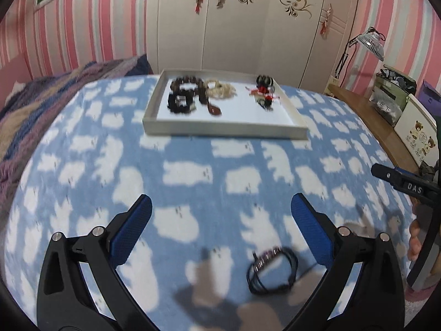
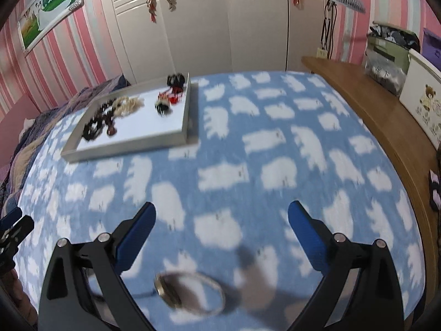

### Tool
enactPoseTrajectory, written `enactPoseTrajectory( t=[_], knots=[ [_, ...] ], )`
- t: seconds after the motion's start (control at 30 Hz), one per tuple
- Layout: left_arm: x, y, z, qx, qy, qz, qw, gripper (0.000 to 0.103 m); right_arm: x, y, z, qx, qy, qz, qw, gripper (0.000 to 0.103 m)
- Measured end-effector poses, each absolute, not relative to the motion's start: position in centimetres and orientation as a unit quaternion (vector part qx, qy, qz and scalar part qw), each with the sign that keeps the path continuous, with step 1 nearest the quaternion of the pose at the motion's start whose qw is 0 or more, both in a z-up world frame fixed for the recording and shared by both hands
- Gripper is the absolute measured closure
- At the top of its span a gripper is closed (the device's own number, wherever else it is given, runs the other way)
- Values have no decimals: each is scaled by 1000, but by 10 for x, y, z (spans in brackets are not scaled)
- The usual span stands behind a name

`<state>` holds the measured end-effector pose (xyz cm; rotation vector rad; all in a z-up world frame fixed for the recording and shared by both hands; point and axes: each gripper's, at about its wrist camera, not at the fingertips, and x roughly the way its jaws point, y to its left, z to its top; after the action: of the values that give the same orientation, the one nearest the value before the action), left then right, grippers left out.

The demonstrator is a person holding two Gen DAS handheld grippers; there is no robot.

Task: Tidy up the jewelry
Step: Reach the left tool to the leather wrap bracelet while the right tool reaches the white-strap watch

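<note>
A black cord bracelet with a purple beaded strip [image 1: 273, 271] lies on the blue blanket with white bear shapes [image 1: 193, 173], beneath the left gripper [image 1: 222, 229], whose blue-padded jaws stand wide apart and empty. A thin metal bangle [image 2: 190, 293] lies under the equally wide, empty right gripper [image 2: 222, 234]. Farther off, a shallow grey tray [image 1: 226, 131] holds dark wooden beads [image 1: 190, 88], cream beads and red-tasselled pieces

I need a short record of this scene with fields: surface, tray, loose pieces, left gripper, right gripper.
surface: blue blanket with white shapes
tray: shallow tray holding dark bead bracelets, a pale piece and a red piece
loose pieces: black cord bracelet; thin bangle
left gripper: open, empty, above the cord bracelet
right gripper: open, empty, above the bangle
</note>
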<state>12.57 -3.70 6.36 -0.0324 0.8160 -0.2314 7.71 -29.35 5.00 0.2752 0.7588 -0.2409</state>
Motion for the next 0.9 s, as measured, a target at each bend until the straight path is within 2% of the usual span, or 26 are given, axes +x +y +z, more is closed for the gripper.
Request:
enactPoseTrajectory(
  t=[0.3,0.67,0.9],
  knots=[
    [94,-56,34,24,427,-139,893,3,52,-274,21,94,410,-113,900,6],
    [94,-62,26,22,466,-143,873,4,47,-282,18,91,443,-114,884,6],
    [99,-68,16,33,481,-129,866,9,50,-284,12,78,460,-116,877,7]
  ],
)
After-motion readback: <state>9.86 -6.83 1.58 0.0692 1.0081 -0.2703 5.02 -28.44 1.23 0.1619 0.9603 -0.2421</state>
